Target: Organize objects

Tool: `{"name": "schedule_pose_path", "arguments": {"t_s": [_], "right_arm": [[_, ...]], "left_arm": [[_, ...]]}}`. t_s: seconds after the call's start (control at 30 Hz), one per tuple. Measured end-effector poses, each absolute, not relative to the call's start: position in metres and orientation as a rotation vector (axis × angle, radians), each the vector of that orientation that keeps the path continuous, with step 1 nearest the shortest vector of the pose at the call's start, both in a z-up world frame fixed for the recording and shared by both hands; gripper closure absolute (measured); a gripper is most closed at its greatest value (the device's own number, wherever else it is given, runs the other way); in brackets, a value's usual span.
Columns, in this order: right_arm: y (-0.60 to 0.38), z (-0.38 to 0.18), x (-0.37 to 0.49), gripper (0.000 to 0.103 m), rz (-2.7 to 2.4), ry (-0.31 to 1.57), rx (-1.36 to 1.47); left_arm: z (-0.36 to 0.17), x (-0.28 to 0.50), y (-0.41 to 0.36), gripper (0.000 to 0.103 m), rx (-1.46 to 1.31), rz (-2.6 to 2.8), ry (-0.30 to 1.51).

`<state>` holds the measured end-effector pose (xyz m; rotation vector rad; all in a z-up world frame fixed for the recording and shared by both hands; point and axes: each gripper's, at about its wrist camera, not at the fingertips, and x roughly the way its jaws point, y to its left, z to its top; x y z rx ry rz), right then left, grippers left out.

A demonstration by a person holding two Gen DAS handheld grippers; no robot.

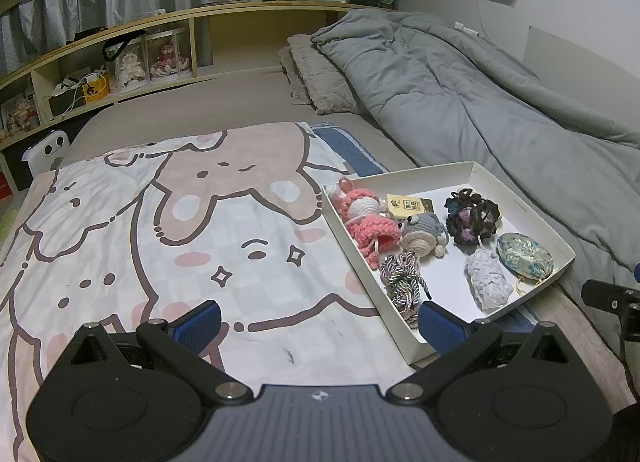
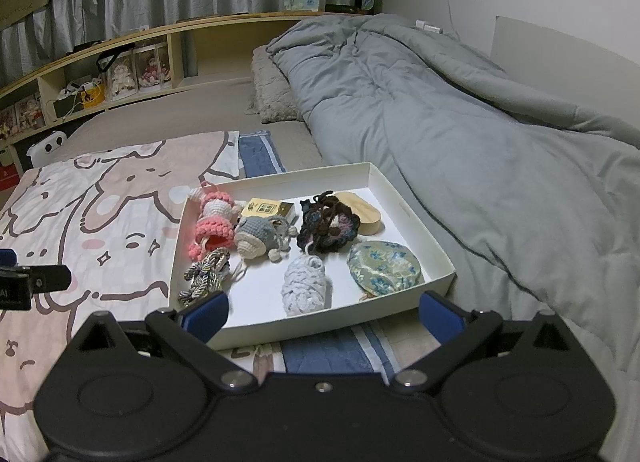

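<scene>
A shallow white box (image 1: 524, 201) (image 2: 420, 221) lies on the bed and holds several small items: a pink crochet doll (image 2: 214, 217), a grey crochet toy (image 2: 260, 232), a dark crochet flower (image 2: 328, 225), a braided cord (image 2: 206, 272), a white yarn bundle (image 2: 306, 284), a blue floral pouch (image 2: 386, 268), a yellow card box (image 2: 266, 207) and a wooden oval box (image 2: 362, 207). My left gripper (image 1: 320, 322) is open and empty over the cartoon blanket (image 1: 180, 242), left of the box. My right gripper (image 2: 324, 312) is open and empty at the box's near edge.
A rumpled grey duvet (image 1: 480, 109) (image 2: 480, 141) covers the bed's right side, with a grey pillow (image 1: 320, 77) behind. A wooden headboard shelf (image 1: 120, 57) holds dolls and clutter. A white device (image 1: 46, 151) stands at the bed's left edge.
</scene>
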<state>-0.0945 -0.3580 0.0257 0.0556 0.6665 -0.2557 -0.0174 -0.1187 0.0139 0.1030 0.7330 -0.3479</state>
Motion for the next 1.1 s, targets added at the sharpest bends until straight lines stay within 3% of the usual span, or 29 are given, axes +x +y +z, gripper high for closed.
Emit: {"name": "schedule_pose_path", "arguments": {"t_s": [1.1], "right_arm": [[-0.3615, 0.0262, -0.0940, 0.000, -0.253, 0.668, 0.069]], "left_arm": [[0.0100, -0.0210, -0.1227, 0.000, 0.103, -0.353, 0.730]]}}
